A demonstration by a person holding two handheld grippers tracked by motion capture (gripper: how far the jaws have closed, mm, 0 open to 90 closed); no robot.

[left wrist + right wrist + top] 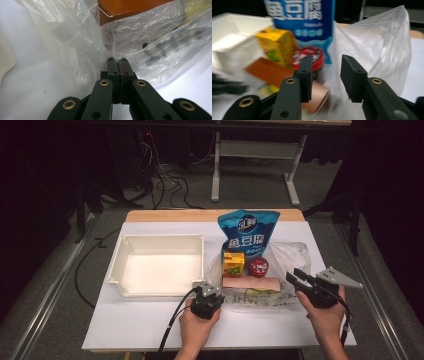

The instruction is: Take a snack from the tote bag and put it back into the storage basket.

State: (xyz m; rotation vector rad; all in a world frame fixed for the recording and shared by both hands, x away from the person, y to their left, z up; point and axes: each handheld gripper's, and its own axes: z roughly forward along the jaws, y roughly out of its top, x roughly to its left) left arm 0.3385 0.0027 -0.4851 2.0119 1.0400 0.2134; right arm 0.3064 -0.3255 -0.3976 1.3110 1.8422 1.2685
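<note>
On the left half of the white table (150,320) sits an empty white plastic bin (157,265). Nothing is in it.

Just right of the bin, near the middle of the high view, the left gripper (206,296) comes up from the bottom edge in the person's left hand (196,327). Its jaws are shut tight. In the left gripper view the two black tips (117,66) press together at the edge of the clear plastic bag (75,42), and a thin bit of the bag seems pinched between them, though I cannot be sure.

The clear plastic bag lies in the middle of the table, right of the bin. Inside or on it are a yellow drink carton (233,263), a small jar with a red lid (258,267) just beside the carton, and a long brown box (252,283) lying flat in front of both. Behind them, toward the top of the frame, stands a blue pouch (247,234) with white letters, upright and touching the carton.

On the right of the high view, the right gripper (299,279) is held above the table in the person's right hand (325,312). Its jaws stand partly apart with nothing between them. In the right gripper view they point at the red lid and the puffed-up side of the bag, and the picture is blurry.
</note>
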